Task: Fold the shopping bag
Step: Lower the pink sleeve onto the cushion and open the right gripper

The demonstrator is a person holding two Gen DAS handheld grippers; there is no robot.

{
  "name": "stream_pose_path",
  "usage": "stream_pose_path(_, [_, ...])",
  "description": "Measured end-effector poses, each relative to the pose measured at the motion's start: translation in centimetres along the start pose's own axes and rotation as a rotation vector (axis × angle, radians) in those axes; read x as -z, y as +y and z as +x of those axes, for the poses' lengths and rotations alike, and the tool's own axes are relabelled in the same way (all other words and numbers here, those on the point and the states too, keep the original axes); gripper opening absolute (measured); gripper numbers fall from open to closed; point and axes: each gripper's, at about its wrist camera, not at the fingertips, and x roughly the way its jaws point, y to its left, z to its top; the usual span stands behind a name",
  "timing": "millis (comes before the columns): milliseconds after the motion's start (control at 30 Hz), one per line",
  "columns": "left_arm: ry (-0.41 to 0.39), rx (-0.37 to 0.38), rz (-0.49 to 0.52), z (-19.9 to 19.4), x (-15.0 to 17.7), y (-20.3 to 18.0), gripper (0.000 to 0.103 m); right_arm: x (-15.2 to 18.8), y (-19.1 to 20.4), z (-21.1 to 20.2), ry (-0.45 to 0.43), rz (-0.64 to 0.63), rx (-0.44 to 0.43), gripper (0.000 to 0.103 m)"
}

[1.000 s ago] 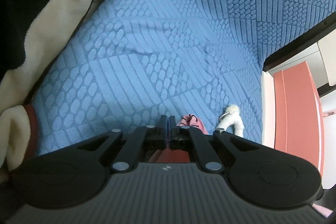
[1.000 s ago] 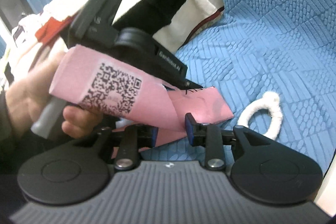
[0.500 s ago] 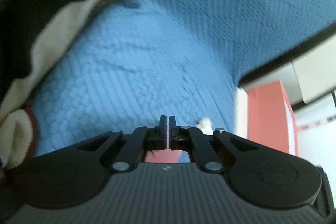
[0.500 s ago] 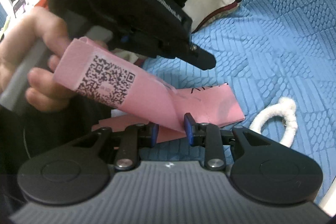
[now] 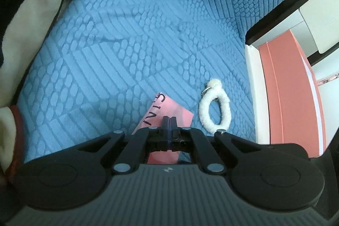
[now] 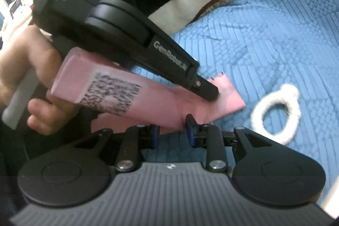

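Left wrist view: the left tool (image 5: pixel 168 122) had its jaws fully together, with nothing visibly between the fingertips. The tips stood over the folded pink shopping bag (image 5: pixel 167 113), which lay flat on the blue textured bedspread (image 5: pixel 131 39); black lettering ran along the bag's left edge. A white fluffy loop (image 5: pixel 215 108) lay on the bedspread just right of the bag, apart from it. A cream, black and red blanket (image 5: pixel 31 14) was bunched at the left.

Right wrist view: the right tool (image 6: pixel 172 130) stood partly open, a narrow pink folded strip of the shopping bag (image 6: pixel 148 103) between its blue-padded fingers; whether the pads pressed on it I could not tell. The strip bore a QR code (image 6: pixel 110 95). The left tool (image 6: pixel 208 91), held in a hand (image 6: pixel 31 77), pressed its closed tip onto the bag's flat part. The view was slightly blurred.
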Motion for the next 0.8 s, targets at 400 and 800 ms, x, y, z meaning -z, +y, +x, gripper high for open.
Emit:
stream_pose_path(400, [-0.016, -0.002, -0.008, -0.6, 0.3, -0.2, 0.001, -0.7, -2.4, -2.6, -0.116, 0.134, 0.081, 0.03])
stream_pose_path(800, [-0.044, -0.04, 0.02, -1.5, 0.5, -0.4, 0.001, -2.1, -1.6, 1.3, -0.055, 0.075, 0.059, 0.028])
